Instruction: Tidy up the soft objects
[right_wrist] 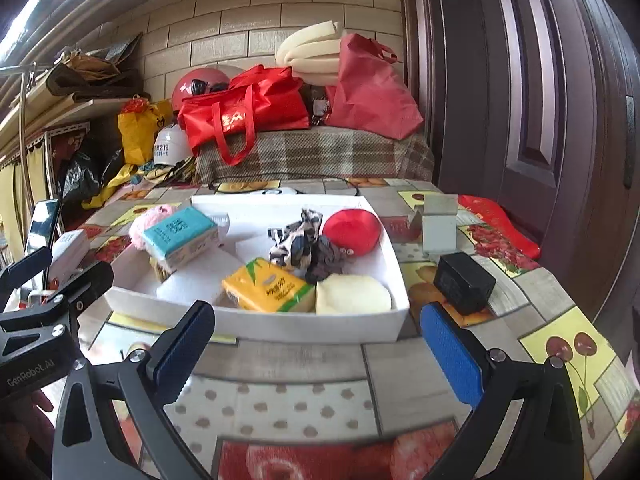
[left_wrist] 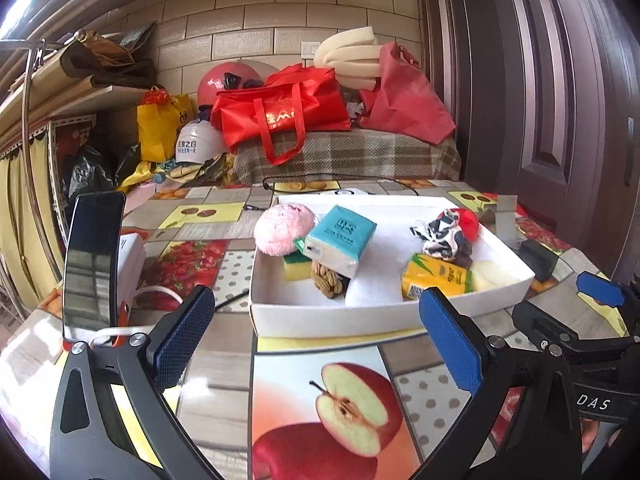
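Hovering: left gripper (left_wrist: 316,332) agape | right gripper (right_wrist: 318,338) agape | white box (right_wrist: 280,324), fluffy pink plush (left_wrist: 284,228)

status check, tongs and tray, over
Left tongs open, empty. Right tongs open, empty, short of white tray. Yellow tissue pack nearest; nothing blocking.

"DAS" marks the right tool (left_wrist: 600,292); "GenRobot.AI" the left tool (right_wrist: 56,264).

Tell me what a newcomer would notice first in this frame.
Probably the white tray in the middle of the fruit-print table, crowded with soft things: a teal tissue pack at its left, a yellow tissue pack at the near edge, a red round cushion at the far right. Both grippers, left and right, hang open before it, holding nothing.
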The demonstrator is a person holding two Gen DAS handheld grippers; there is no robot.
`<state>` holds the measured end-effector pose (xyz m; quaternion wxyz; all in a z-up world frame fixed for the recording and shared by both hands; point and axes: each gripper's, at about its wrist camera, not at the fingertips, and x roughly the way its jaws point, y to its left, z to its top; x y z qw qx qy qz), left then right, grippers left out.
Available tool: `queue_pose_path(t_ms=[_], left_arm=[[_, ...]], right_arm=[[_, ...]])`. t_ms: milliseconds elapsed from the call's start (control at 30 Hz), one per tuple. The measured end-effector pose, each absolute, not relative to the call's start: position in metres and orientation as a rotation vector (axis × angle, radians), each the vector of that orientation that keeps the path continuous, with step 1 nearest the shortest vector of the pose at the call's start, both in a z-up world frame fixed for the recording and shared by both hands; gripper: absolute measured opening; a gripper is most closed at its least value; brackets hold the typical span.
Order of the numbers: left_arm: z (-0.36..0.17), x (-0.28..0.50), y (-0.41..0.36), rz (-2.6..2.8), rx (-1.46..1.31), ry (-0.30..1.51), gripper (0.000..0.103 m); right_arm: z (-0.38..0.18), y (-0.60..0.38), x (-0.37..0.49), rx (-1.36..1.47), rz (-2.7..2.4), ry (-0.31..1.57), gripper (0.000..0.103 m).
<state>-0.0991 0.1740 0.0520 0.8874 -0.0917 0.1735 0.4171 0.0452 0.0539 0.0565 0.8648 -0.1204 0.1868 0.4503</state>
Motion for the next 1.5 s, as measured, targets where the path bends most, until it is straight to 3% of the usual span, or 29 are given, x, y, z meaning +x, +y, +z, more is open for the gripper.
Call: queue_pose_path(t_ms=[267, 467, 733, 933, 1500], left_arm=[[0.047, -0.11, 0.146, 0.882, -0.211, 0.417, 0.103], [0.05, -0.11, 0.127, 0.923, -0.146, 0.437, 0.103], [0.055, -0.109, 0.091, 0.931, -0.079, 0.419, 0.103], [0.051, -0.101, 0.09, 0.859, -0.088, 0.487, 0.103], [0.052, -0.104, 0.089, 0.843, -0.107, 0.467, 0.103]], right_arm=[[0.063, 0.001, 0.011, -0.191, 0.936, 0.262, 0.103], [0.083, -0.056, -0.013, 0.006, 0.775, 0.053, 0.103], [0.075, -0.081, 0.001, 0.078, 0.738, 0.206, 0.103], [0.073, -0.086, -0.009, 0.072, 0.717, 0.175, 0.103], [0.072, -0.094, -0.008, 0.101, 0.723, 0.161, 0.103]])
